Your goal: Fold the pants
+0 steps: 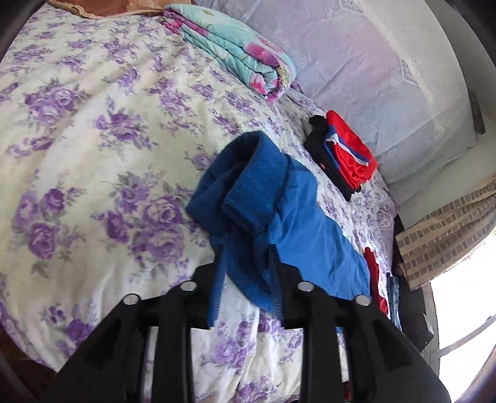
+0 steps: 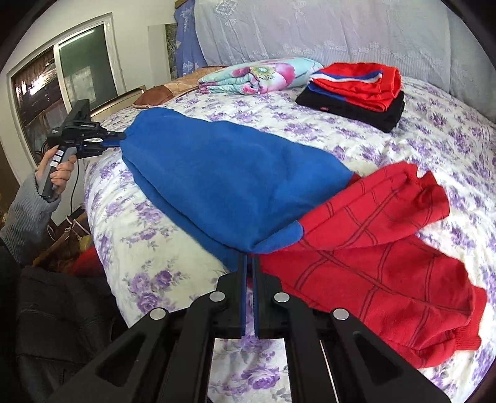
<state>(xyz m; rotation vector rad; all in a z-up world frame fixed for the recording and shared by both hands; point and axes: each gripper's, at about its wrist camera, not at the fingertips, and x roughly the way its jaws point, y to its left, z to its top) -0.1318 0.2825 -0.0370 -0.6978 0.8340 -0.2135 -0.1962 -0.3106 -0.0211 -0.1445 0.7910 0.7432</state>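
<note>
So the pants (image 2: 248, 192), blue up top with red web-pattern legs, are lying across the near side of the bed (image 2: 161, 279), still mid-fold I'd say. The blue part looks doubled over, waistband bunched at the left end, while the two red legs sprawl out loose to the right. So one fold maybe in, legs still to bring over and everything to flatten.

Right gripper (image 2: 249, 257), nearest the camera, is pinched tight on the blue fabric right where blue meets red. Left gripper (image 1: 246, 251) has its jaws partly apart; in its own view the blue cloth sits between the fingers, but they don't look clamped on it. From the right-hand view it sits at the waistband end, a hand (image 2: 60, 169) on its handle.

Room-wise: the near bed edge runs right under the pants, so there's little margin that way. Left of the pants is plenty of bare floral sheet. Farther back sits a folded pile (image 2: 356, 90) of red and black clothes, well apart, and a folded quilt (image 2: 260, 76) beyond that by the lace curtain (image 2: 310, 28).
</note>
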